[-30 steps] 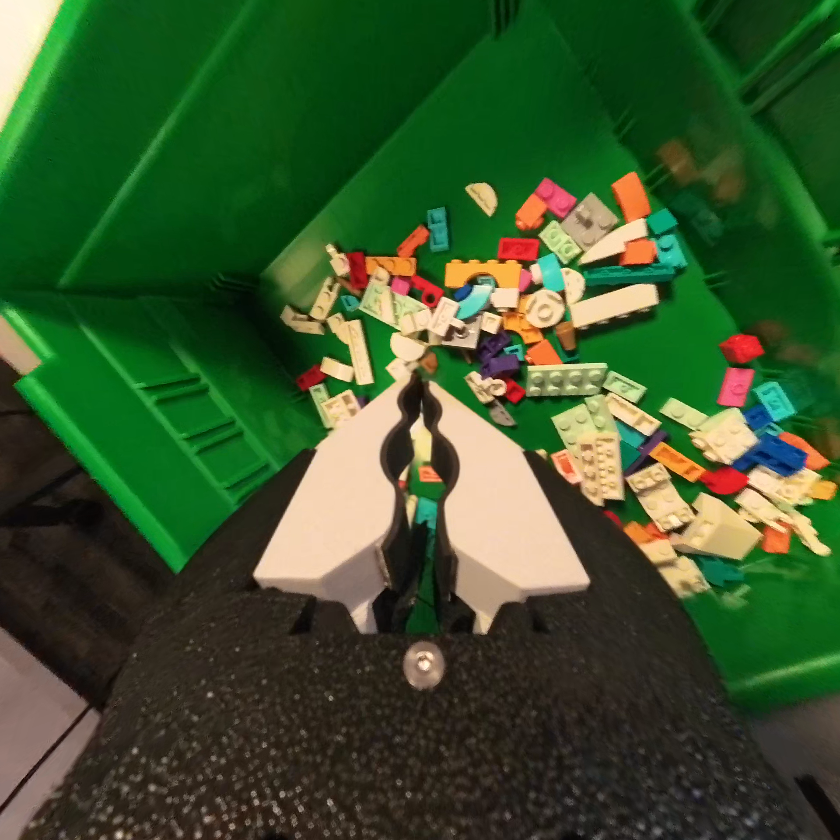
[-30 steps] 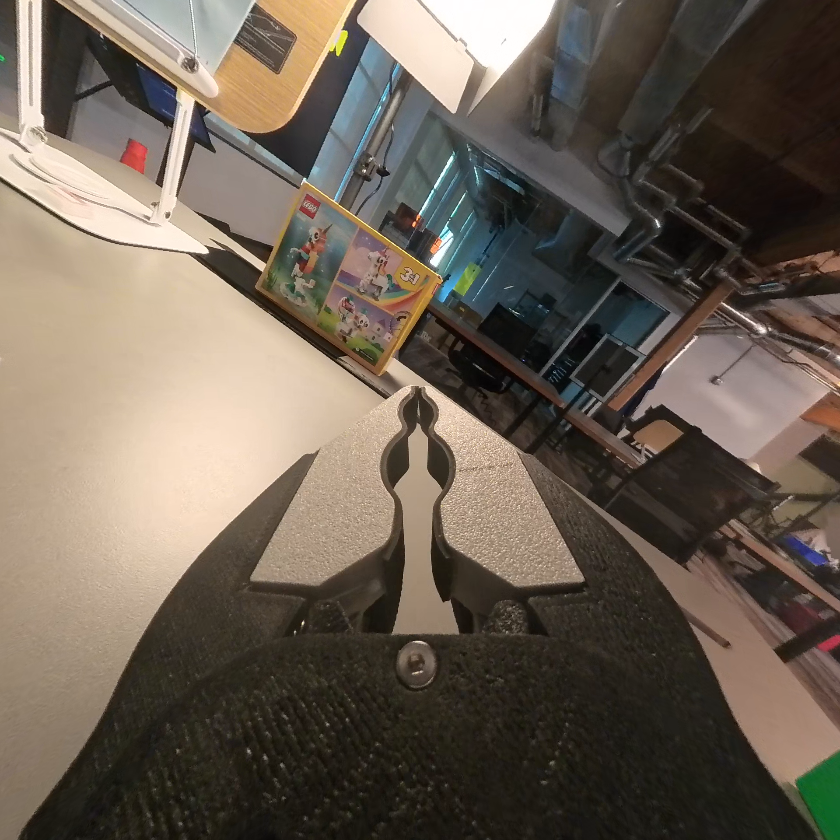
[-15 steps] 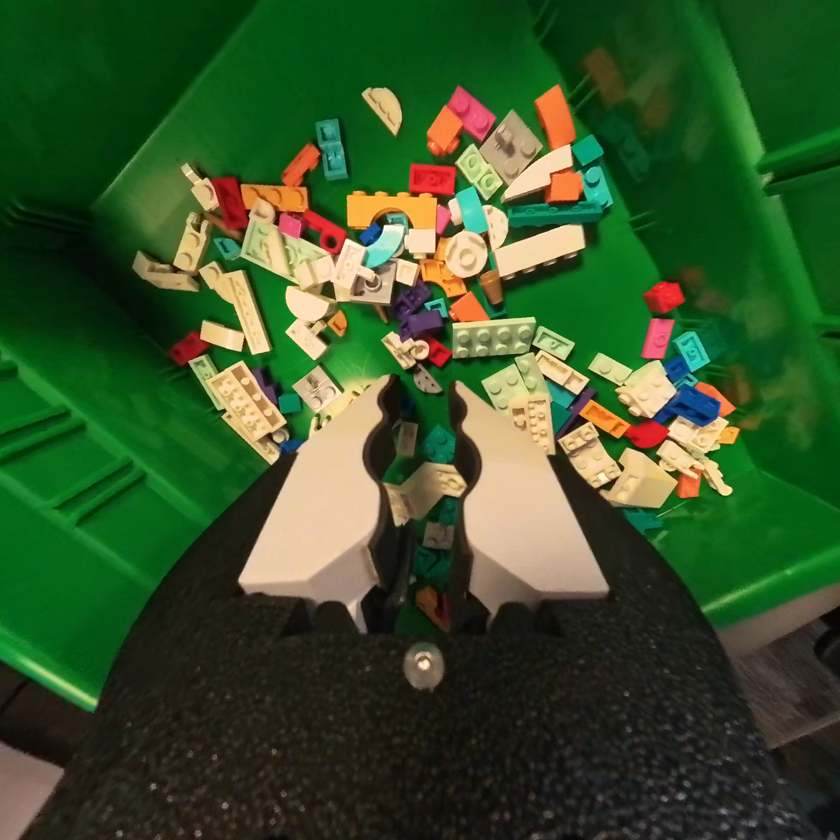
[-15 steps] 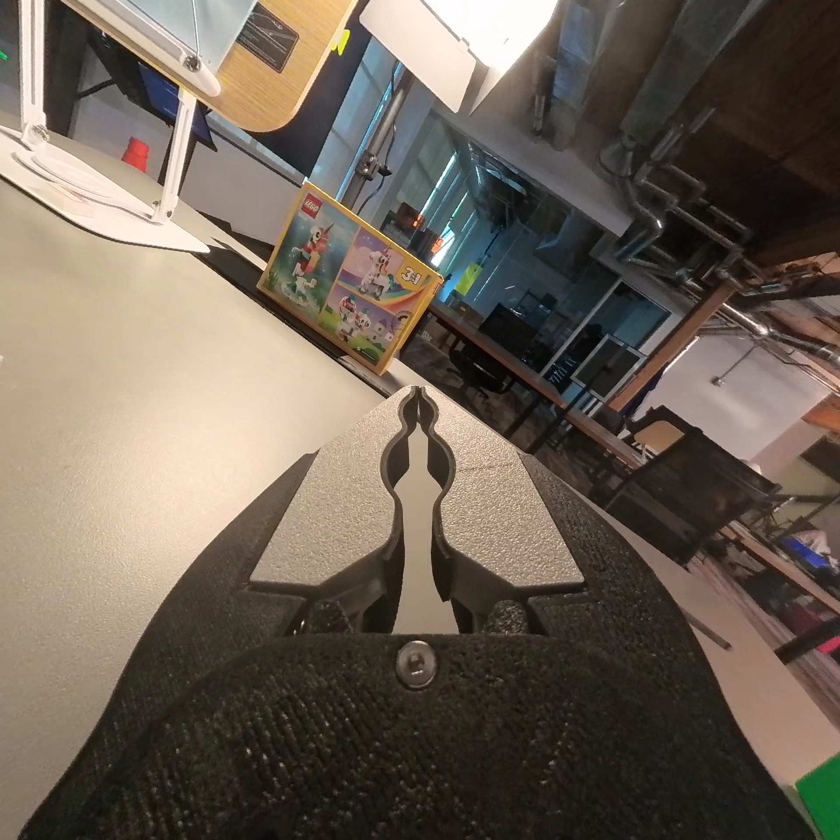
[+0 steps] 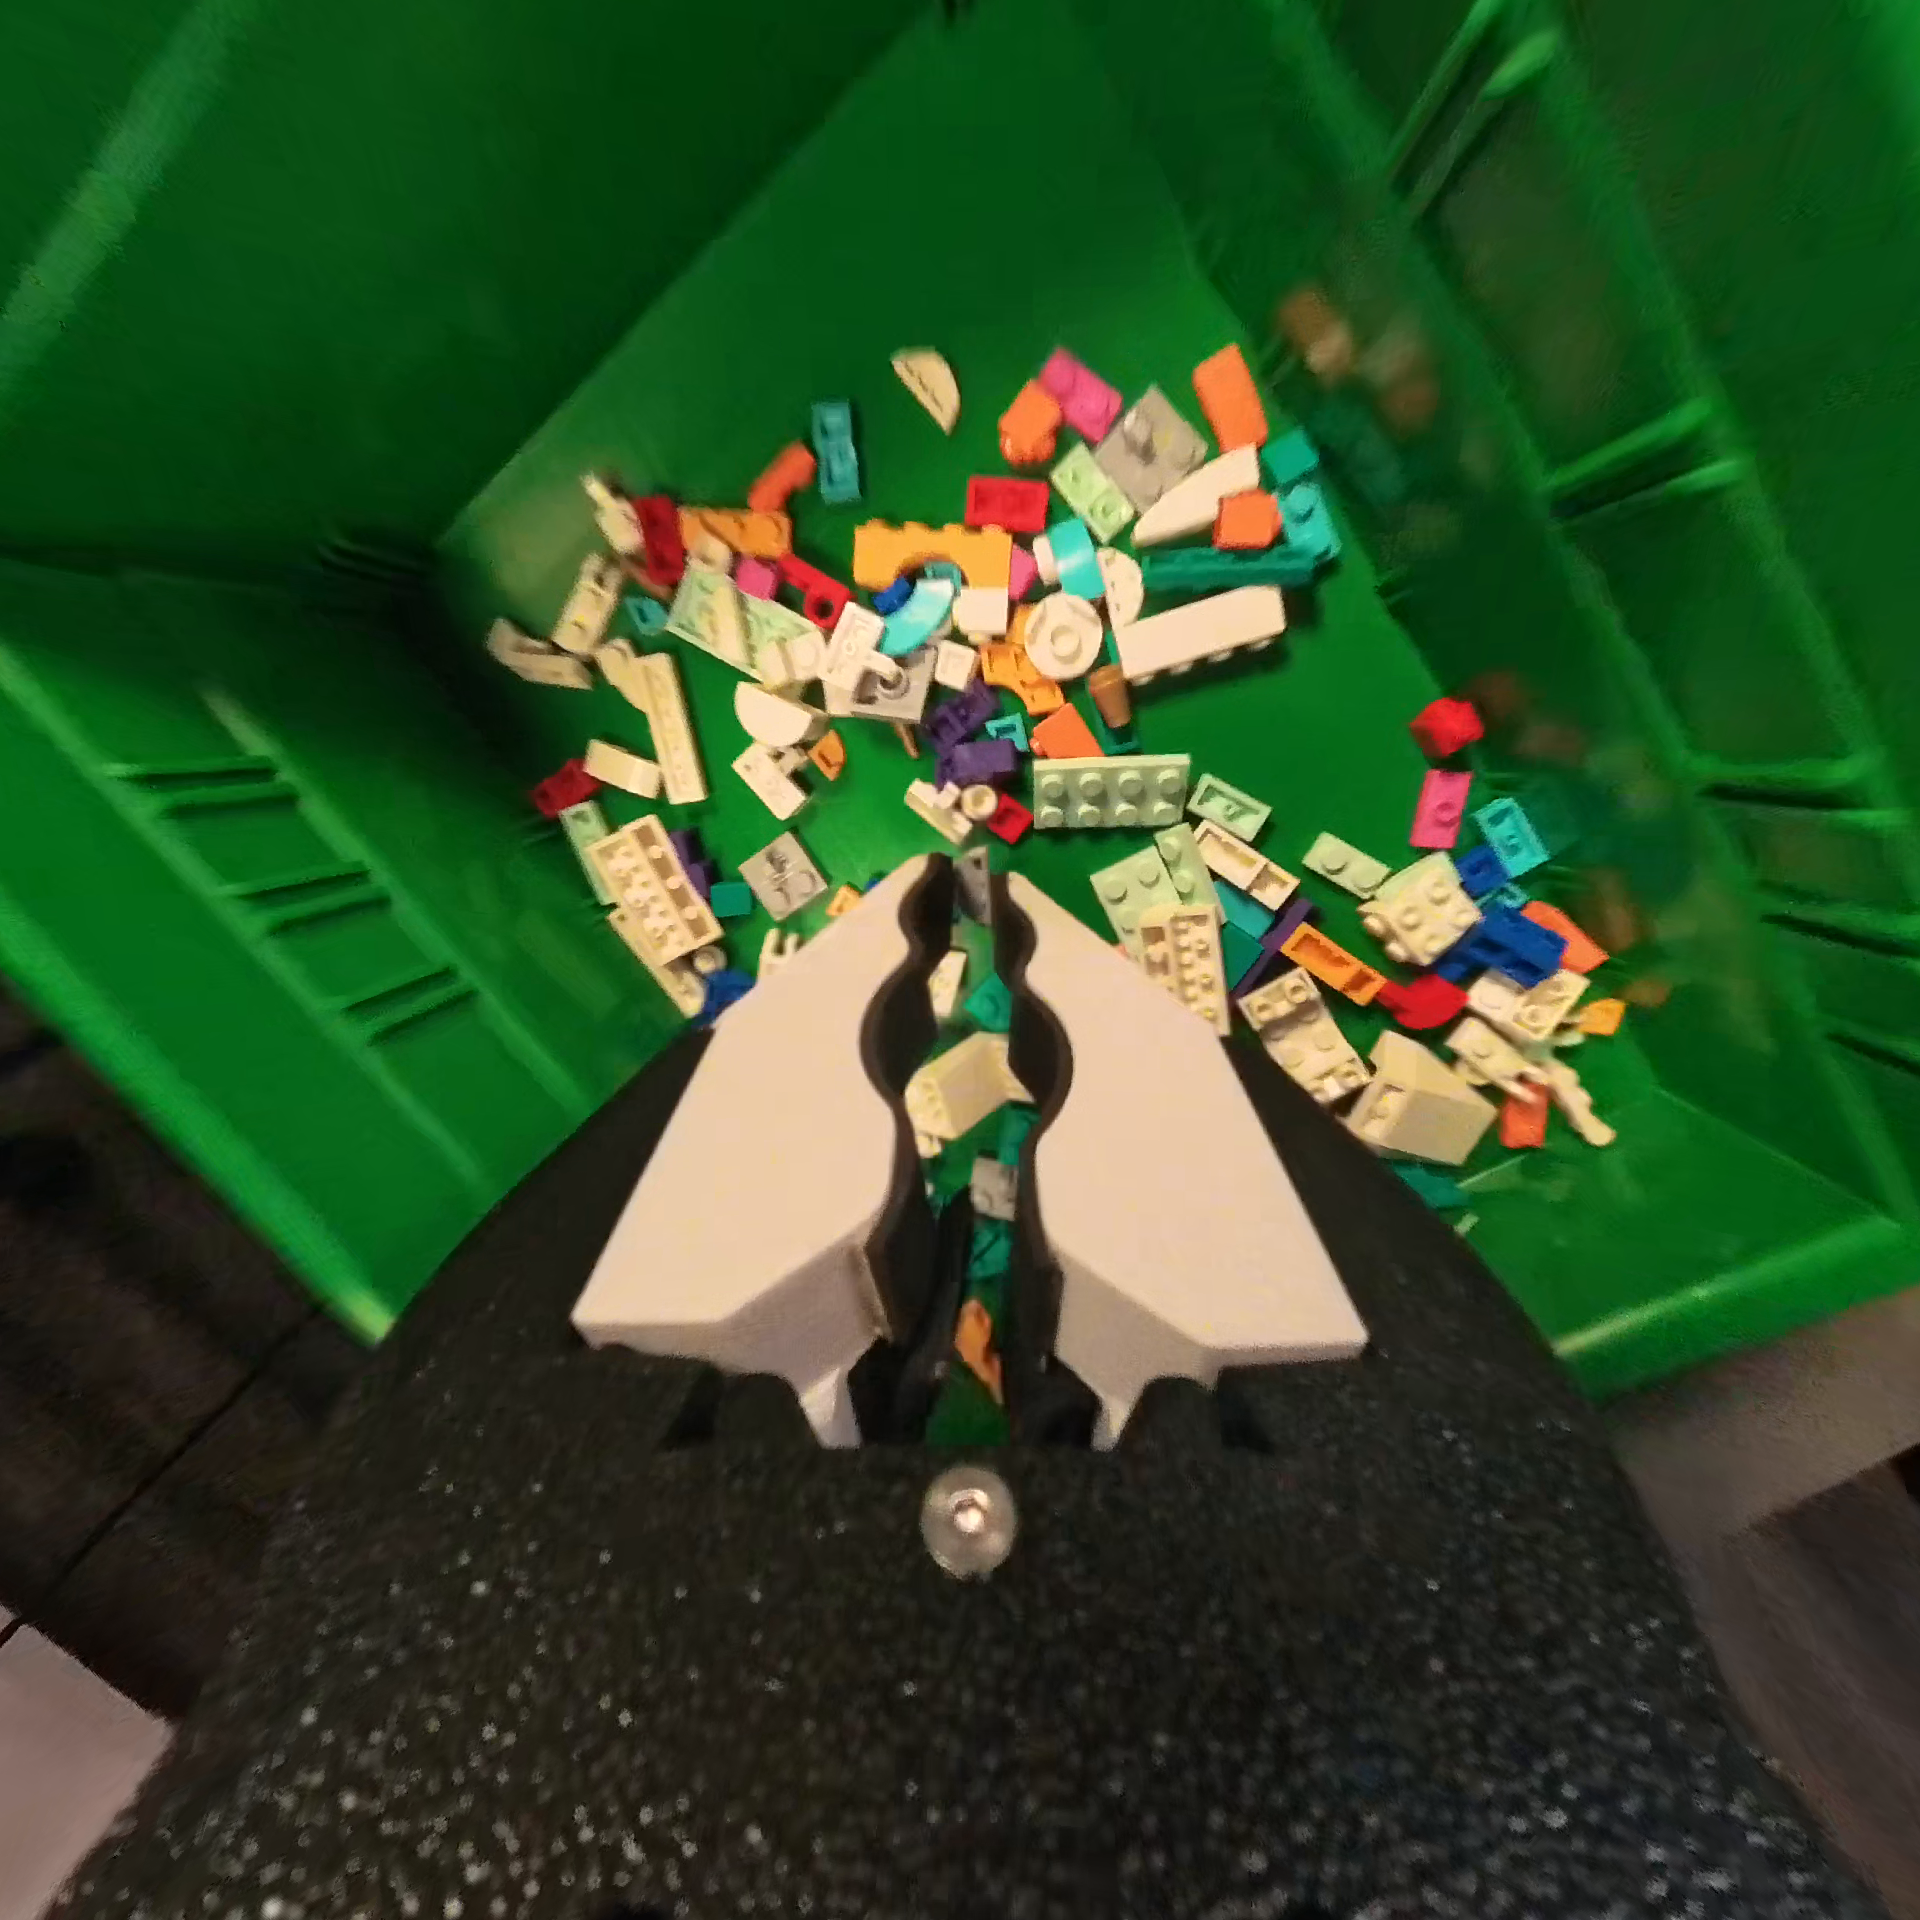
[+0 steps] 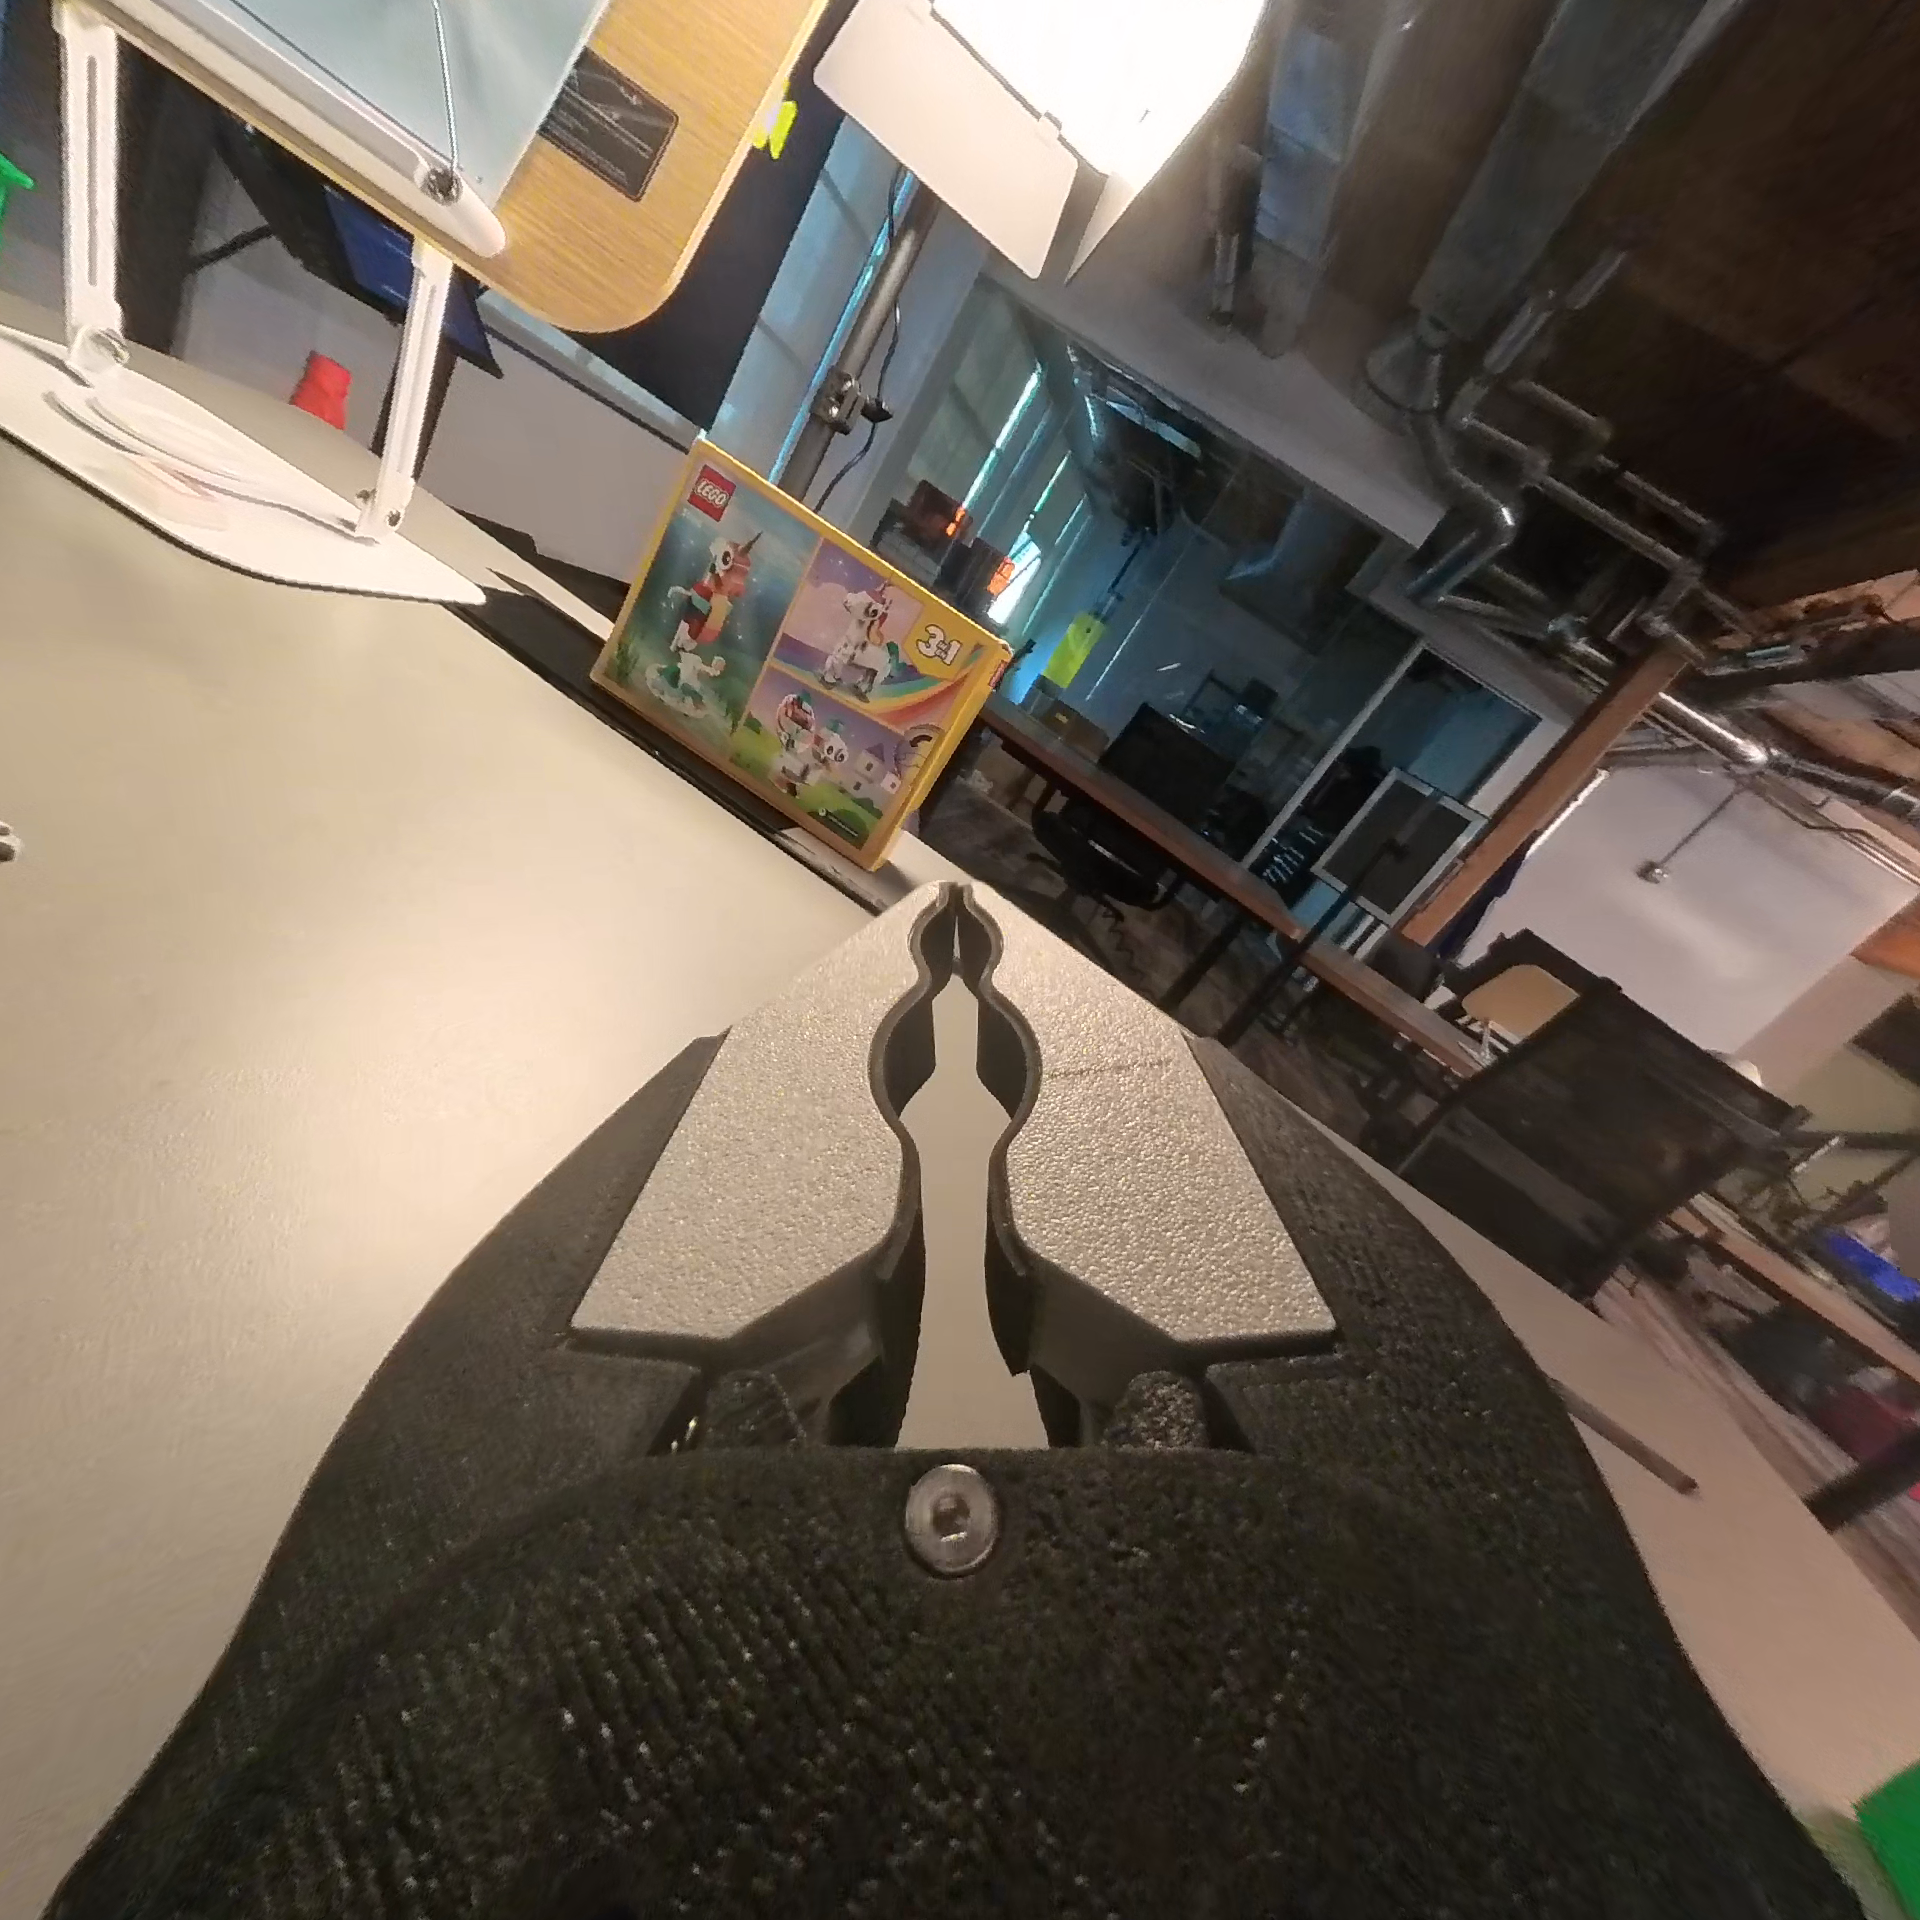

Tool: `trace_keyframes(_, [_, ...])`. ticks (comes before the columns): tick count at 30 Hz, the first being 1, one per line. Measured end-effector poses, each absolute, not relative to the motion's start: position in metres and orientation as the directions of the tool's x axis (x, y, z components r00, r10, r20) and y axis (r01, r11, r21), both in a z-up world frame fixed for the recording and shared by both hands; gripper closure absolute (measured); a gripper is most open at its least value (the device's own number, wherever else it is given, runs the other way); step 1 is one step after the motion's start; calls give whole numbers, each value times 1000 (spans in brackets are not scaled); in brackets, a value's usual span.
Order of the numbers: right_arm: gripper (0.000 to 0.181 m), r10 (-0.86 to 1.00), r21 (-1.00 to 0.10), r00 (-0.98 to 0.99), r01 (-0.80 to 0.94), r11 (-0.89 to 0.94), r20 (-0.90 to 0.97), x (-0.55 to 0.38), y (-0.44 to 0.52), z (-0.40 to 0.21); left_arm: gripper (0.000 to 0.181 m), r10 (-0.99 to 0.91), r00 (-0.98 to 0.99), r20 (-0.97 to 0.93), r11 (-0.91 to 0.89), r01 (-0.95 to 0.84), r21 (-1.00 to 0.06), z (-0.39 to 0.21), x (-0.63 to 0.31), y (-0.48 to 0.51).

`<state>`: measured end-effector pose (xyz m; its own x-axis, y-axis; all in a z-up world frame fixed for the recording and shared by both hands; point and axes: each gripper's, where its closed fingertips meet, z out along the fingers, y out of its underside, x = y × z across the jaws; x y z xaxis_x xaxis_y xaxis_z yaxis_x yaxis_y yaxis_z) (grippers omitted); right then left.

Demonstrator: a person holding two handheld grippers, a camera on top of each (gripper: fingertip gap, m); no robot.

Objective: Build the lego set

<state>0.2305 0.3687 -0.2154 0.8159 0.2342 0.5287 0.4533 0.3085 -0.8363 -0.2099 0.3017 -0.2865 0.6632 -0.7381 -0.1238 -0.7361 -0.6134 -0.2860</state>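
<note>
In the left wrist view a green bin holds a loose pile of several coloured lego pieces, among them a light green plate and an orange arch. My left gripper hangs over the near part of the pile, its jaws nearly together on a small grey piece at the tips. My right gripper is shut and empty, low over a grey table. The lego set's yellow box stands at the table's far edge, ahead of it.
The bin's walls rise on the left, back and right of the pile. On the table's far left stands a white stand on a white base with a red cup behind it. A green corner shows at the bottom right. The gap from one gripper's tips to the other's is roughly 45 cm.
My left gripper dipped into the pile with open jaws, closed them on a small grey piece and drew back from the bricks. The right gripper has barely moved.
</note>
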Motion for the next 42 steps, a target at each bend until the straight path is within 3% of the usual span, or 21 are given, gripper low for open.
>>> trace_keyframes(7, [181,283,-836,804,418,356,523,222,363,-212,177,-706,618,-346,-436,-764,-476,-185,-144,302])
trace_keyframes(13, [181,327,-833,788,389,393,523,211,358,-209,177,-737,543,-403,-319,-804,-502,-147,-59,282])
trace_keyframes(20, [181,365,-837,781,346,424,507,198,356,-205,176,-891,384,-241,-250,-860,-445,-207,43,273])
trace_keyframes(28, [181,373,-849,800,296,437,470,200,350,-198,176,-866,499,25,-460,-777,-430,-285,101,320])
trace_keyframes(33, [181,370,-859,815,274,432,446,204,351,-195,176,-857,512,-50,-476,-826,-302,-309,94,328])
trace_keyframes(42, [181,374,-856,814,262,445,444,201,348,-191,164,-847,531,-16,-512,-823,-246,-320,96,328])
